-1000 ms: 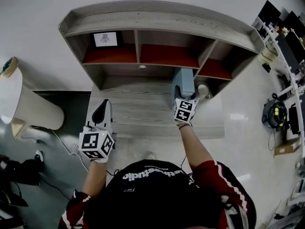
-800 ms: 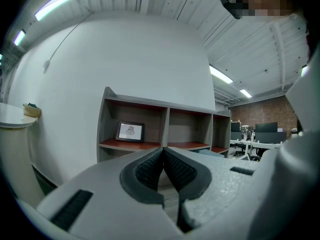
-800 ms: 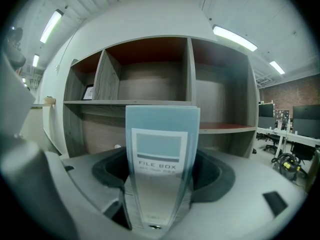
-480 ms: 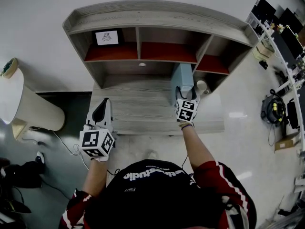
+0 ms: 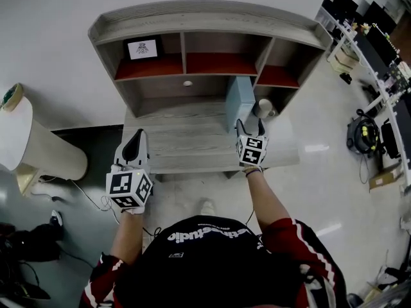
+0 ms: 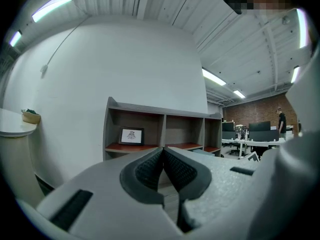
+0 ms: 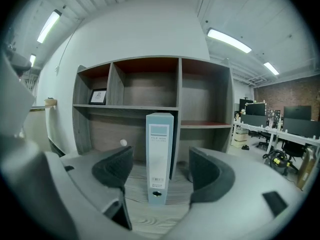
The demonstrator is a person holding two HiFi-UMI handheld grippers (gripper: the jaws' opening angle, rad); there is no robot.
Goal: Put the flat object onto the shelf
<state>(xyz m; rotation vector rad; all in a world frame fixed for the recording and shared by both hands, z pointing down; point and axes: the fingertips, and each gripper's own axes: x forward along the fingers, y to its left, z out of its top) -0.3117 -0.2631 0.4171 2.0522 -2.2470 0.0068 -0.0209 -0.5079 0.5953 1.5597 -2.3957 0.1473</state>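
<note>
Right gripper [image 5: 249, 128] jaws wide apart, holding nothing | left gripper [image 5: 136, 138] jaws pressed together, empty | blue binder [image 7: 159, 154] upright on shelf unit [image 5: 205, 18] lower board [image 5: 180, 140], just ahead of right jaws, untouched | placement apparently done; only withdrawal left

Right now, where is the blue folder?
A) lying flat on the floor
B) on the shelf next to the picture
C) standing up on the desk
C: the blue folder stands upright on the desk, just ahead of the open right gripper.
</note>
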